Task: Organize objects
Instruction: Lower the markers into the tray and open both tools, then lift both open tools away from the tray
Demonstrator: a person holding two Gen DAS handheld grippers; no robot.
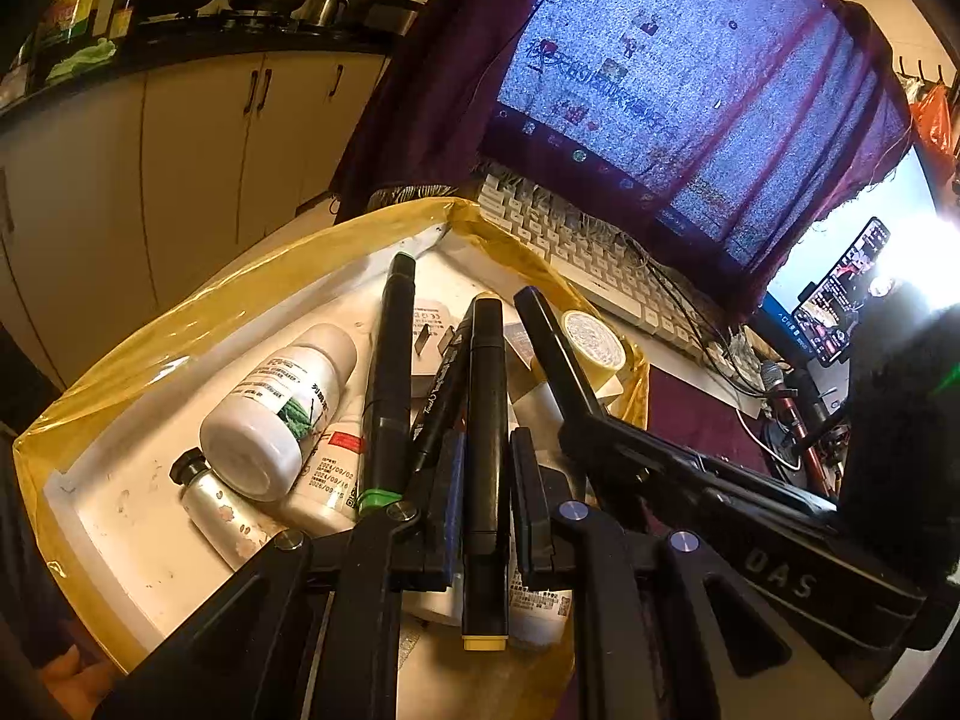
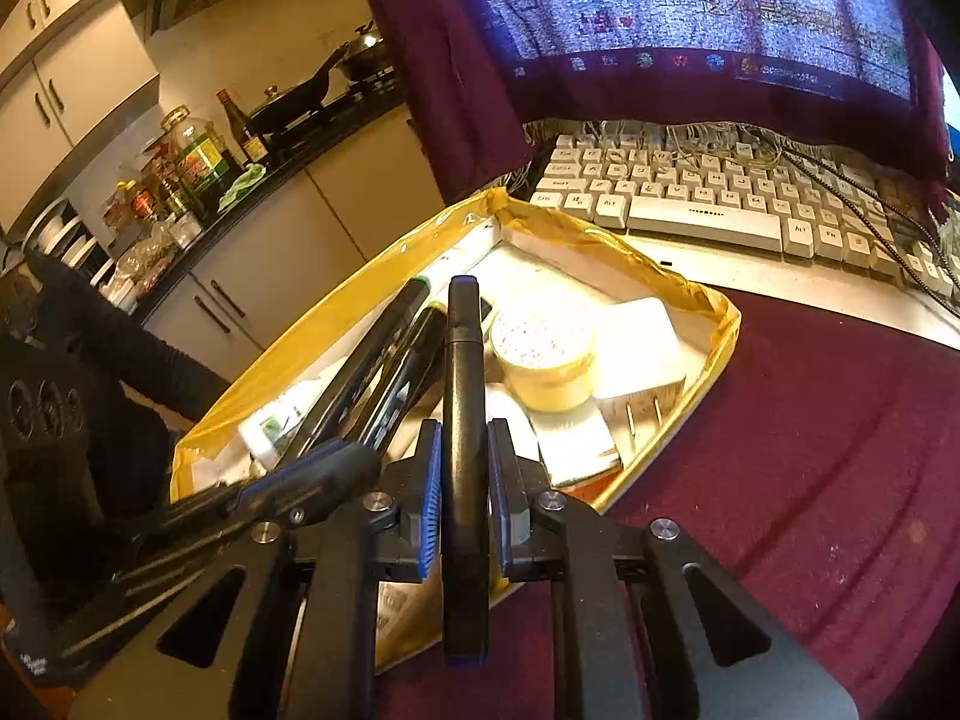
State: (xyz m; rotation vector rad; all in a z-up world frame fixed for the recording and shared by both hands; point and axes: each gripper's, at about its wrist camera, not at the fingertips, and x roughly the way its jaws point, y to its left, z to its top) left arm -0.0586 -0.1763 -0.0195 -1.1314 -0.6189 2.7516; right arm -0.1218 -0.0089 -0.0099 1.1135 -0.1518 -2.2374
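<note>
A white tray (image 1: 150, 540) rimmed in yellow tape holds a white pill bottle (image 1: 276, 414), a small tube (image 1: 216, 510), a tape roll (image 1: 591, 339), a green-banded marker (image 1: 390, 372) and other small items. My left gripper (image 1: 486, 438) hovers over the tray, shut on a black marker with a yellow end (image 1: 486, 540). My right gripper (image 2: 465, 426) is shut on a black marker with a blue end (image 2: 462, 360), above the tray's near edge (image 2: 690, 420). Both held markers point towards the tray's far corner. The two grippers are side by side, close together.
A white keyboard (image 2: 702, 204) lies beyond the tray, under a maroon cloth (image 2: 468, 120) draped over a lit monitor (image 1: 690, 78). A phone on a stand (image 1: 840, 294) and cables are to the right. A maroon mat (image 2: 810, 450) covers the desk. A kitchen counter with bottles (image 2: 198, 162) stands behind.
</note>
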